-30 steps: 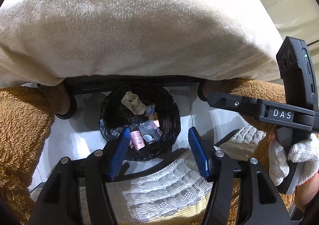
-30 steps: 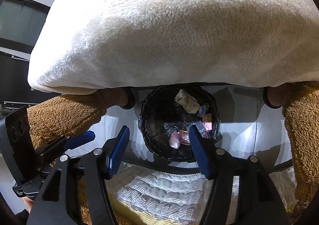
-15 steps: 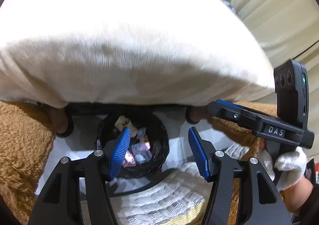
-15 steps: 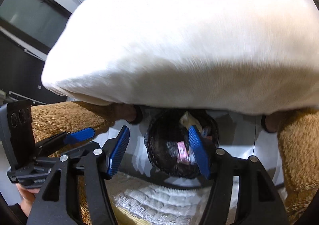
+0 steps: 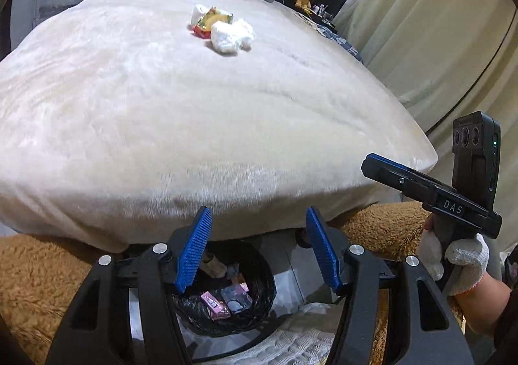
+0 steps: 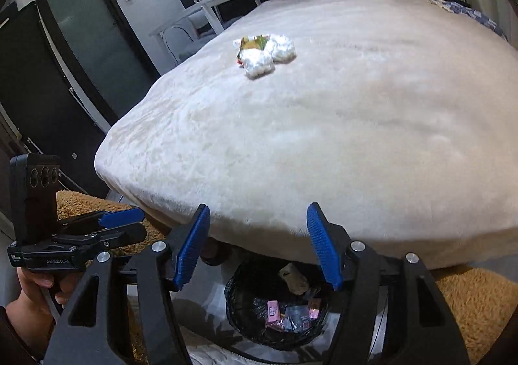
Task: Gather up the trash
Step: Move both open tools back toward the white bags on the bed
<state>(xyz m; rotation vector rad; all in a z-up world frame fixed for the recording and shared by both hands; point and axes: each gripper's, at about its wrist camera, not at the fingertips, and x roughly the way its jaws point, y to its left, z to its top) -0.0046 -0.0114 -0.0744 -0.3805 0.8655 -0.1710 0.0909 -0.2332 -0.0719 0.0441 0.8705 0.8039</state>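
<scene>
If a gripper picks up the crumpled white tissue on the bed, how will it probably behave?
The crumpled white tissue looks puffy and loosely wadded, so it is probably very light and will squash between the fingers. Its irregular shape on the plush blanket suggests it will not roll. It touches the colourful wrapper, which may shift.

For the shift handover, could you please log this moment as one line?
left gripper: jaws open, empty | right gripper: jaws open, empty | bin: holds trash | crumpled trash: on bed, uncollected

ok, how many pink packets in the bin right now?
2 pink packets show in the bin: one at left, one at right, with a dark wrapper between. More may be buried underneath.
</scene>
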